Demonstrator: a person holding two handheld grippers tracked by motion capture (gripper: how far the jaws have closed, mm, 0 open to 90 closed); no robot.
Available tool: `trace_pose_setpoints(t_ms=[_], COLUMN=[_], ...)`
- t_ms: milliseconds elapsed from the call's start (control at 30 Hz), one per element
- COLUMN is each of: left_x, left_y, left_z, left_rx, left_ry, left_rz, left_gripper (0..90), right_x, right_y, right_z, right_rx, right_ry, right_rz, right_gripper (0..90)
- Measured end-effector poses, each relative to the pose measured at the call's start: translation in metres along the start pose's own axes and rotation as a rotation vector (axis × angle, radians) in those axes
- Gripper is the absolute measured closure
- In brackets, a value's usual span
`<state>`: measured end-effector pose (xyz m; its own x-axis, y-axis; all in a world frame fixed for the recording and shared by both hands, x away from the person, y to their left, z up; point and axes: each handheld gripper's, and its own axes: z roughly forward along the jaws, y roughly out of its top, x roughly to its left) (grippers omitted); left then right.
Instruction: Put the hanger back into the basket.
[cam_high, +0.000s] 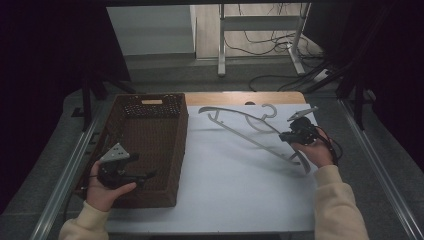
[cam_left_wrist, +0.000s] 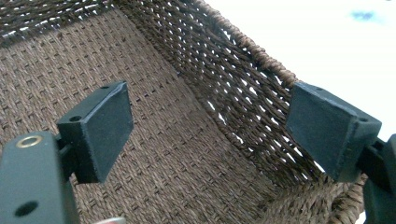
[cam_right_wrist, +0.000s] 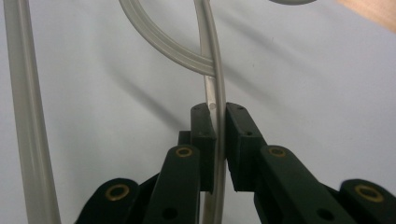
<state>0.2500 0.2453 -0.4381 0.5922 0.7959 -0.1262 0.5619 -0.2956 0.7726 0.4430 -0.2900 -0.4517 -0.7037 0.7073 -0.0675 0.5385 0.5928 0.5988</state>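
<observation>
Right gripper (cam_high: 292, 134) sits at about 3 o'clock on the white table (cam_high: 225, 200), jaws pressed tight on a thin arm of the pale plastic hanger (cam_high: 250, 131). In the right gripper view the strip of hanger (cam_right_wrist: 215, 93) runs straight up between the two black pads (cam_right_wrist: 203, 135), pinched near their tips. The hanger looks lifted at the gripper end and tilted (its shadow falls apart from it on the cloth), with its far arm reaching toward 11 o'clock and the hook up near 12.

Left gripper (cam_high: 131, 176) is at 8 o'clock, held over the near end of the brown wicker basket (cam_high: 180, 150). Its jaws are spread wide with nothing between them; the left gripper view looks down at the woven basket floor (cam_left_wrist: 177, 168) between the pads (cam_left_wrist: 105, 130).

Judgement: the work in hand seems to be carrying the hanger toward the basket at 9 o'clock.

Risks from here:
- The grip is on a narrow, smooth strip close to the pad tips. The long free end could swing and pivot the hanger in the jaws, or let it slip out.
- The hanger is long beside the basket's width. Its far arm or hook may catch on the rim (cam_high: 184, 120) if brought over flat.
- The open left gripper sits in the likely drop path and could be struck.
</observation>
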Motion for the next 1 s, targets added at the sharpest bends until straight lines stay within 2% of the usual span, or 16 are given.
trace_pose_setpoints(t_ms=[300,467,800,1000], left_x=[0.000,0.000,0.000,0.000], left_y=[0.000,0.000,0.001,0.002], left_z=[-0.001,0.000,-0.001,-0.002], left_rx=[-0.002,-0.001,-0.004,-0.010], left_ry=[0.003,0.002,-0.002,-0.009], left_rz=[-0.001,-0.001,-0.003,-0.008], left_gripper=[15.3,15.3,15.3,15.1], right_x=[0.008,0.014,0.025,0.035], right_y=[0.004,0.005,0.008,0.012], right_z=[-0.017,-0.029,-0.039,-0.046], right_rx=[-0.031,-0.057,-0.087,-0.101], right_ry=[0.005,0.019,0.037,0.040], right_rz=[-0.018,-0.047,-0.080,-0.132], right_gripper=[82.3,82.2,82.2,82.2])
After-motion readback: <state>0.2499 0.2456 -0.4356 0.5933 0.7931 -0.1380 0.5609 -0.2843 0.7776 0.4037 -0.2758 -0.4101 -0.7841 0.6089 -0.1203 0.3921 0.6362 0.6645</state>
